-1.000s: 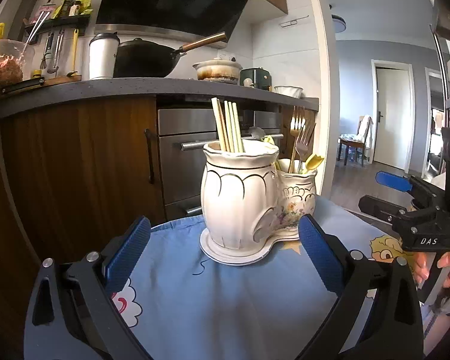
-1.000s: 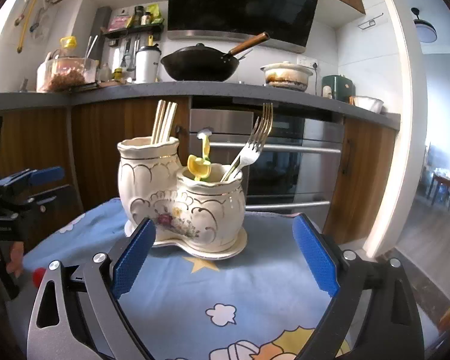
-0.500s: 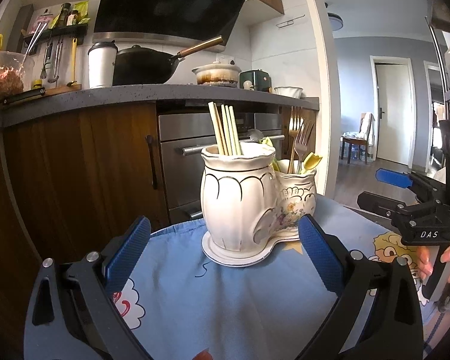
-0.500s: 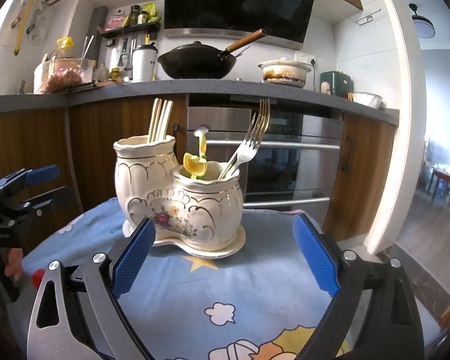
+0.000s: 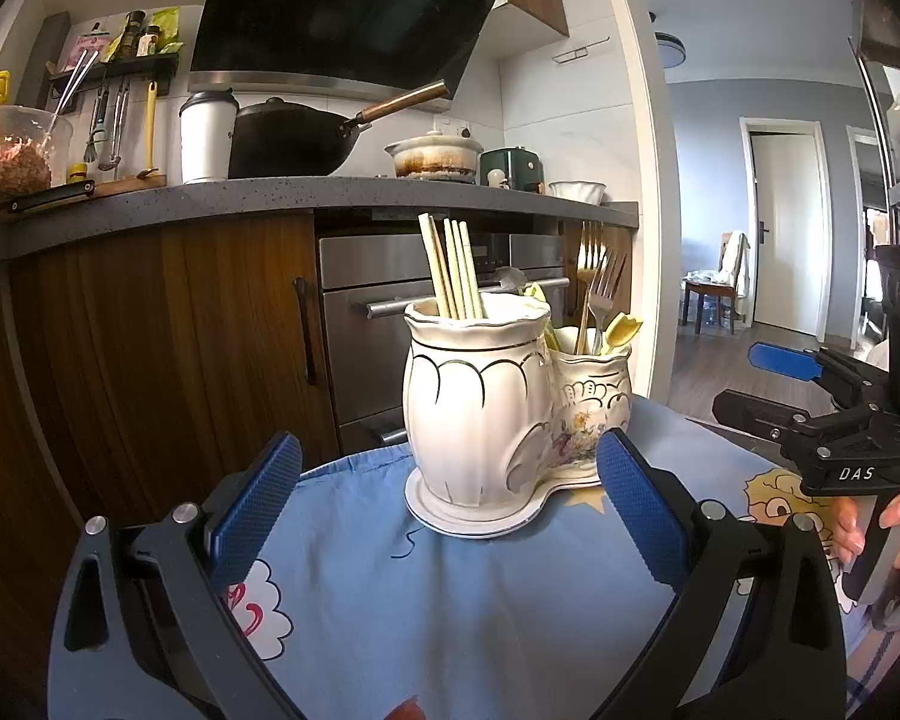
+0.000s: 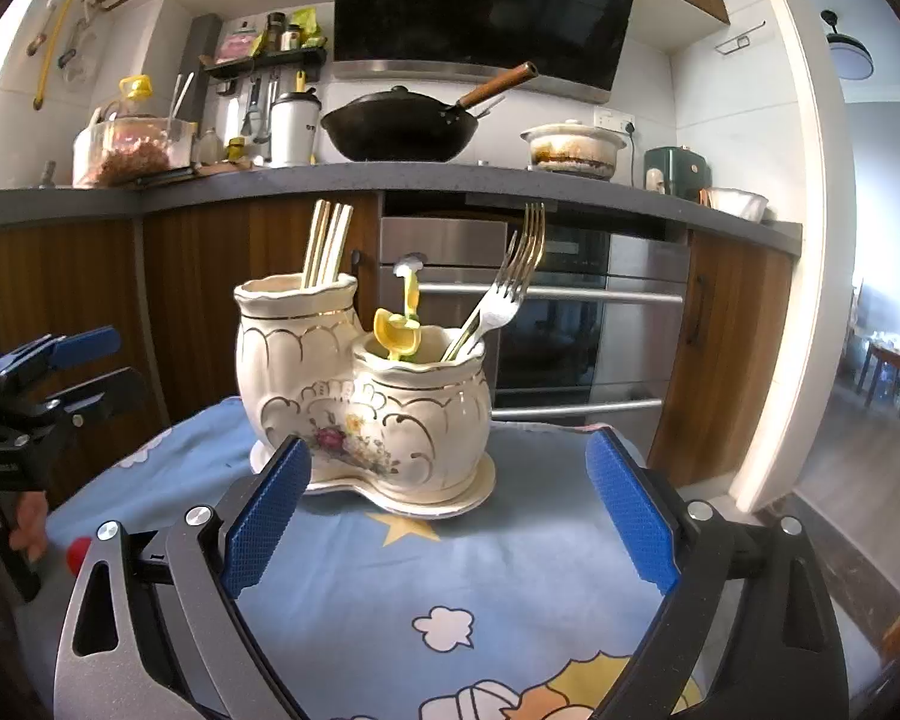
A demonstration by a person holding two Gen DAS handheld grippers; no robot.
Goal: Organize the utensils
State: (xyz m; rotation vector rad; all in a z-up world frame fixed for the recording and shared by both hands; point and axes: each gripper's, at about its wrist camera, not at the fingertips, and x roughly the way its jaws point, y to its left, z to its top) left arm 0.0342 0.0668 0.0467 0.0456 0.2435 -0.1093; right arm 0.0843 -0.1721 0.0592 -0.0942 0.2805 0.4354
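Utensils upright in cream twin-pot ceramic holder (image 6: 366,396) on blue cartoon-print bench cloth (image 6: 450,570): pale chopsticks (image 6: 325,243) in taller pot, silver forks (image 6: 510,276) in shorter. Right tongs (image 6: 444,519) wide, empty, forks at twelve o'clock, nearer. Left tongs (image 5: 447,510) wide, empty, chopsticks at twelve.

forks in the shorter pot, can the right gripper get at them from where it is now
Probably yes. The right gripper is open and empty, facing the shorter pot, which stands nearer to it than the taller pot. The forks lean out toward its side well above the rim, with nothing between.
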